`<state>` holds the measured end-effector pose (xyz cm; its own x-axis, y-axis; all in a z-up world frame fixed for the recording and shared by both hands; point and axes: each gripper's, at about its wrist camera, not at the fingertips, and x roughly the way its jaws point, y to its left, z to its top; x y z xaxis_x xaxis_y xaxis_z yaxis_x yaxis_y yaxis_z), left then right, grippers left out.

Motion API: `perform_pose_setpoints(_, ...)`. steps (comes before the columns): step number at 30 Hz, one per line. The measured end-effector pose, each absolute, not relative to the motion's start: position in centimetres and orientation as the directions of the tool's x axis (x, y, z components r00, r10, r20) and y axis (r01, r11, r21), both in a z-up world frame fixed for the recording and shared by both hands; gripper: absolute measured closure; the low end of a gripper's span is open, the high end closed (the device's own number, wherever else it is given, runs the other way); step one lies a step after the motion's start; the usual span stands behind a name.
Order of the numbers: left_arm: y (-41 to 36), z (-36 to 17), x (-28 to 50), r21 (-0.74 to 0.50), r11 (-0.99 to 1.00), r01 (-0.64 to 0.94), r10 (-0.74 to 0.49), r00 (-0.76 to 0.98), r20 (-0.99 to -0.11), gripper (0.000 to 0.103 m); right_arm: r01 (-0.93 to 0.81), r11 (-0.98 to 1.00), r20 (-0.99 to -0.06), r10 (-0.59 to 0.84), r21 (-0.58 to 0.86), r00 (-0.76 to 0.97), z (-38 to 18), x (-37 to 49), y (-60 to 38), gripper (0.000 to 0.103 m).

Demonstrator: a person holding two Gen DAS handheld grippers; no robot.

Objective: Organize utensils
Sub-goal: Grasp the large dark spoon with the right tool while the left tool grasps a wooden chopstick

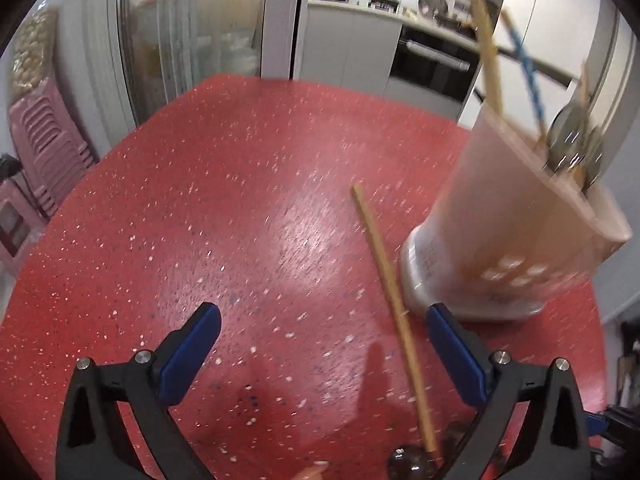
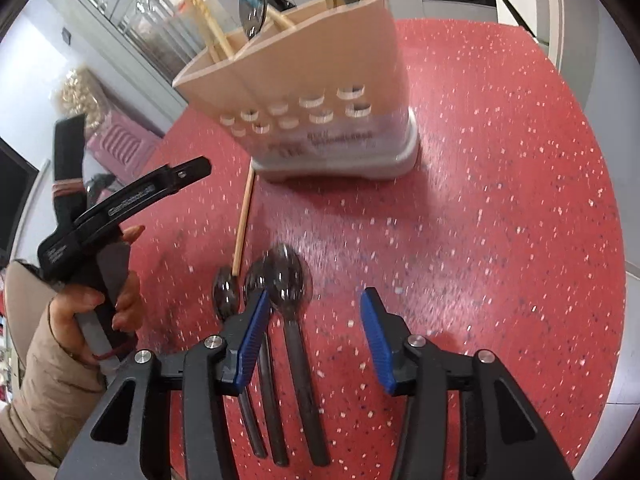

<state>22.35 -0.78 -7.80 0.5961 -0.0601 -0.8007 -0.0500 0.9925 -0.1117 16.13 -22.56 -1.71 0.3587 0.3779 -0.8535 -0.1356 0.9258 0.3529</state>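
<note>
On the desk, left to right:
Desk (image 2: pixel 500 200): red, speckled white.
Left claw (image 1: pixel 320 344): spread wide, holding nothing, above the desk; the person's hand (image 2: pixel 96 312) grips its handle.
Chopstick (image 1: pixel 390 304): lying flat, one end near the holder's base, the other by the spoon bowls.
Spoons (image 2: pixel 286 280): three dark ones side by side, bowls pointing toward the holder.
Right claw (image 2: pixel 316 320): parted and empty, low over the spoons, its left finger above a handle.
Utensil holder (image 2: pixel 312 92): beige, perforated, upright, holding chopsticks and two spoons.
</note>
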Motion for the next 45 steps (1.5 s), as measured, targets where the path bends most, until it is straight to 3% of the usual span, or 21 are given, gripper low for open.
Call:
perform_pose_setpoints(11, -2.6, -10.9, 25.3, -0.09, 0.996, 0.01, -0.082, 0.504, -0.86, 0.0, -0.218, 0.956, -0.92, 0.257, 0.197, 0.295, -3.5, 14.4, -19.2, 0.053)
perform_pose_setpoints(23, -4.2, -11.9, 26.7, -0.028, 1.0, -0.002, -0.024, 0.482, -0.876, 0.0, -0.269, 0.962, -0.938, 0.135, 0.046, 0.32, -3.9, 13.8, -15.8, 0.065)
perform_pose_setpoints(27, -5.0, -11.9, 26.6, -0.019, 1.0, 0.008, -0.02, 0.483, -0.875, 0.0, -0.275, 0.961, -0.939, 0.09, -0.005, 0.331, -4.0, 13.8, -14.3, 0.074)
perform_pose_setpoints(29, -5.7, -11.7, 26.5, -0.016, 0.999, 0.034, -0.031, 0.484, -0.875, 0.005, -0.275, 0.961, -0.939, 0.075, -0.021, 0.336, -4.0, 13.7, -14.1, 0.078)
perform_pose_setpoints(32, -6.9, -11.1, 26.0, -0.008, 0.997, 0.082, -0.047, 0.485, -0.873, 0.022, -0.27, 0.963, -0.941, 0.077, -0.016, 0.331, -3.9, 13.6, -14.1, 0.088)
perform_pose_setpoints(36, -8.0, -10.7, 25.8, 0.011, 0.99, 0.142, -0.06, 0.485, -0.873, 0.068, -0.259, 0.966, -0.94, 0.083, -0.006, 0.332, -3.6, 13.7, -15.2, 0.091)
perform_pose_setpoints(45, -4.3, -10.7, 21.7, 0.012, 0.986, 0.168, -0.075, 0.501, -0.862, 0.071, -0.242, 0.968, -0.937, 0.146, 0.069, 0.317, -3.6, 13.5, -17.0, 0.09)
